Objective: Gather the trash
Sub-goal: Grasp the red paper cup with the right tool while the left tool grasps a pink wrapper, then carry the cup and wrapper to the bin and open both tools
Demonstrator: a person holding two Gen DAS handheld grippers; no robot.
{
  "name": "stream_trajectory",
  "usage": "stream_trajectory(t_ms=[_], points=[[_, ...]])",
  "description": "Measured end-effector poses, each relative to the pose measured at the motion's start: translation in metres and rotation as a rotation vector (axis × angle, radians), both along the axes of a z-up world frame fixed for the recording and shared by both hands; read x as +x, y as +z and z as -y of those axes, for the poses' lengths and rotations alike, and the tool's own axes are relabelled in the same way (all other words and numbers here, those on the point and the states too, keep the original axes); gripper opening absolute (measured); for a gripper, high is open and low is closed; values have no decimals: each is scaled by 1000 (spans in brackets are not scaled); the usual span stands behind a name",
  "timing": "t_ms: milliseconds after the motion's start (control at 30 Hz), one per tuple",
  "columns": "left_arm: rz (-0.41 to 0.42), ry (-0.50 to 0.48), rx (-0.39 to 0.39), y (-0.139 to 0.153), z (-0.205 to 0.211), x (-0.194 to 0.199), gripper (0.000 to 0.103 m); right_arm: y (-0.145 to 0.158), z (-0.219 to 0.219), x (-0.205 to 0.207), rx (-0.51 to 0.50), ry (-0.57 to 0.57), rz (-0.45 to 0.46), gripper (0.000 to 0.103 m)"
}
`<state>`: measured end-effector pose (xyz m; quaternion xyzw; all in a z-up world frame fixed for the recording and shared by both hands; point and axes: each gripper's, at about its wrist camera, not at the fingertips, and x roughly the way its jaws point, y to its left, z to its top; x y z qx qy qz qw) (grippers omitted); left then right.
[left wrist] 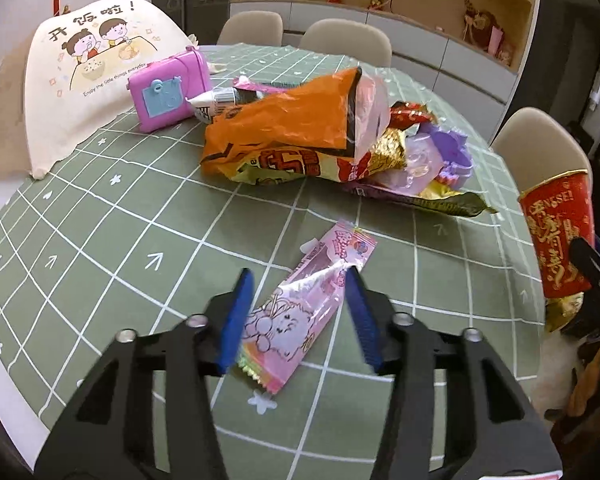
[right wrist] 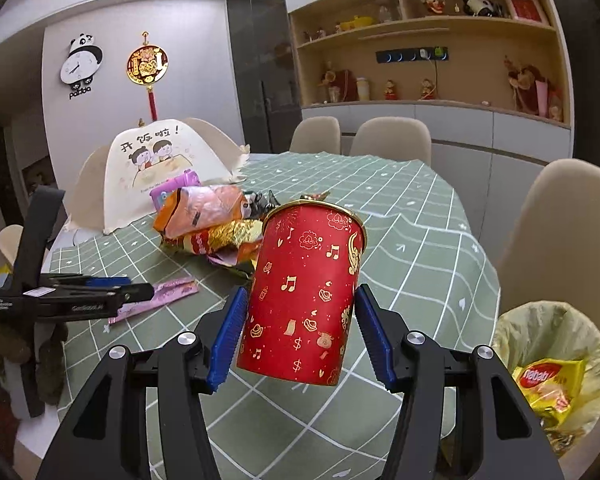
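Left wrist: gripper (left wrist: 298,314) tilted down (astride wrapper (left wrist: 304,312)).

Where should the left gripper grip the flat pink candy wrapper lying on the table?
Across its narrow width near the middle, coming from above: the flat pink candy wrapper lies long and thin between the left gripper fingers, so they span only its short side.

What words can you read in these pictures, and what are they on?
"开饭啦!" and "Enjoy the little things everyday": on the white food cover.
"panda": under the panda clock on the wall.
"nabati": on the yellow wrapper in the trash bin.
"$" signs and music notes: on the red can in the right claw.
The pink wrapper and the orange snack bag carry print too blurred to read.
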<state>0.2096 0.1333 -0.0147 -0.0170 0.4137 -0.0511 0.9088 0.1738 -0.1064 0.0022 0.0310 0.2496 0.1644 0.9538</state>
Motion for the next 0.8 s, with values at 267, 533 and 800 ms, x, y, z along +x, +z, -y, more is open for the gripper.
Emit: stream_trajectory(t_ms=[267, 533, 800], points=[[-11, -43, 66, -2, 17, 2, 20, -13, 3, 7, 39, 13, -31, 53], [39, -29, 13, 8, 21, -8, 5, -14, -2, 1, 10, 25, -14, 53], [111, -61, -68, 29, 43, -17, 5, -9, 18, -3, 2, -19, 7, 53]])
